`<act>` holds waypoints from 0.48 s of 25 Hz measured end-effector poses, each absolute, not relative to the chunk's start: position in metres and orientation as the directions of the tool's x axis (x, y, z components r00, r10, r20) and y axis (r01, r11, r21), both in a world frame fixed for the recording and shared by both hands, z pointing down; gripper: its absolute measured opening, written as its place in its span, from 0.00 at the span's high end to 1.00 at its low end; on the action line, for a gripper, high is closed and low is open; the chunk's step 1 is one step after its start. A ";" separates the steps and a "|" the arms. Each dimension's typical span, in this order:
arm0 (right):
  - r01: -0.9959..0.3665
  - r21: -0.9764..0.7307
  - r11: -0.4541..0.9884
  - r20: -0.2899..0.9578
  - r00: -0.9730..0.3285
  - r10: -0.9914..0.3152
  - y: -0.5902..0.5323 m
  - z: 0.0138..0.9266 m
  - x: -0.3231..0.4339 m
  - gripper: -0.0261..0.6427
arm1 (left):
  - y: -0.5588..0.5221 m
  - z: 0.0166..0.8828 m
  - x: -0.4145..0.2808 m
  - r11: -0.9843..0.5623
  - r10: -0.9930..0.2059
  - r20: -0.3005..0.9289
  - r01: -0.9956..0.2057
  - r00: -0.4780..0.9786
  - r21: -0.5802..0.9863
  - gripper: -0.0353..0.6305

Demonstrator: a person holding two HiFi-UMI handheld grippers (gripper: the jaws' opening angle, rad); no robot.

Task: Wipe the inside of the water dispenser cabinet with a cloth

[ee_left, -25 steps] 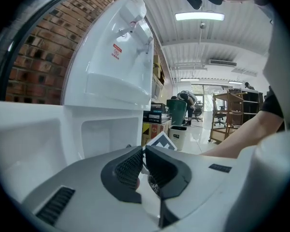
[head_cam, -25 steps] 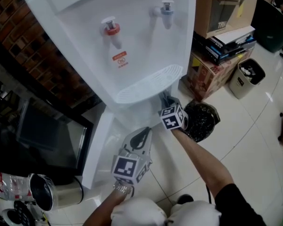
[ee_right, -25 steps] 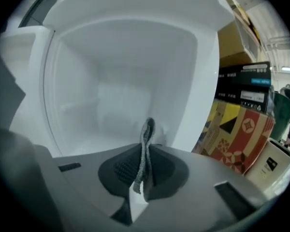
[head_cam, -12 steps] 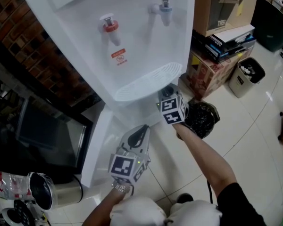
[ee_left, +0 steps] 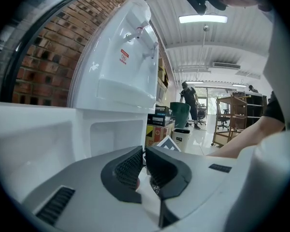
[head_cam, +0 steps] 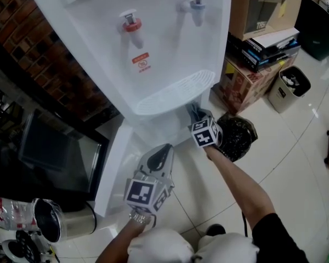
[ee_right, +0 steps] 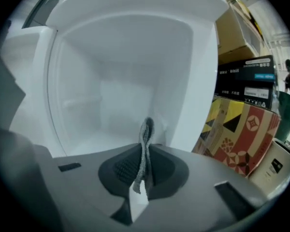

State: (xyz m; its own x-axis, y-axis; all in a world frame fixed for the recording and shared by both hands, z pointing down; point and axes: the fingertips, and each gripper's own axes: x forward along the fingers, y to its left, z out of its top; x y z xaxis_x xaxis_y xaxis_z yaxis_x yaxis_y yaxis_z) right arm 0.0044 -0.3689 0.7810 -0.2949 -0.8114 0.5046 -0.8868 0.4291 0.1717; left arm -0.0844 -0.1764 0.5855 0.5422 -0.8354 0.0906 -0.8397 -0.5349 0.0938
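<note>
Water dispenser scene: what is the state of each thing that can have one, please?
cabinet door: open, swung to the left.
cloth: pinched upright between the right gripper's jaws.
right gripper: shut on the cloth, facing into the cabinet.
left gripper: shut, holding nothing.
waste bin: uncovered.

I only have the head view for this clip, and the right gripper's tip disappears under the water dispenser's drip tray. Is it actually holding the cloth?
Observer: Yes. In the right gripper view, the right gripper has its jaws closed on a grey cloth that sticks up between them.
Operator: Is it aimed into the cabinet?
Observer: Yes, that view looks straight into the open white cabinet. I cannot tell whether the cloth touches a wall.
Operator: And the left gripper?
Observer: In the left gripper view, the left gripper has its jaws together with nothing between them.
</note>
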 end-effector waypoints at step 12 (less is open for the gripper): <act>-0.382 0.553 0.741 0.497 -0.563 -0.661 -0.366 0.765 -0.103 0.93 | -0.174 0.590 -0.091 -0.529 -0.836 0.109 -0.843 0.537 0.096 0.91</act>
State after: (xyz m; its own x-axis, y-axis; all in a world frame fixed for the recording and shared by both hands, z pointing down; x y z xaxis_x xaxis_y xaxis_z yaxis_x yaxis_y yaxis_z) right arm -0.1029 -0.3656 0.7645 -0.5625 -0.6608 0.4969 -0.3820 0.7407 0.5526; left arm -0.0907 -0.1735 0.5899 0.5374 -0.8362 0.1092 -0.8430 -0.5293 0.0957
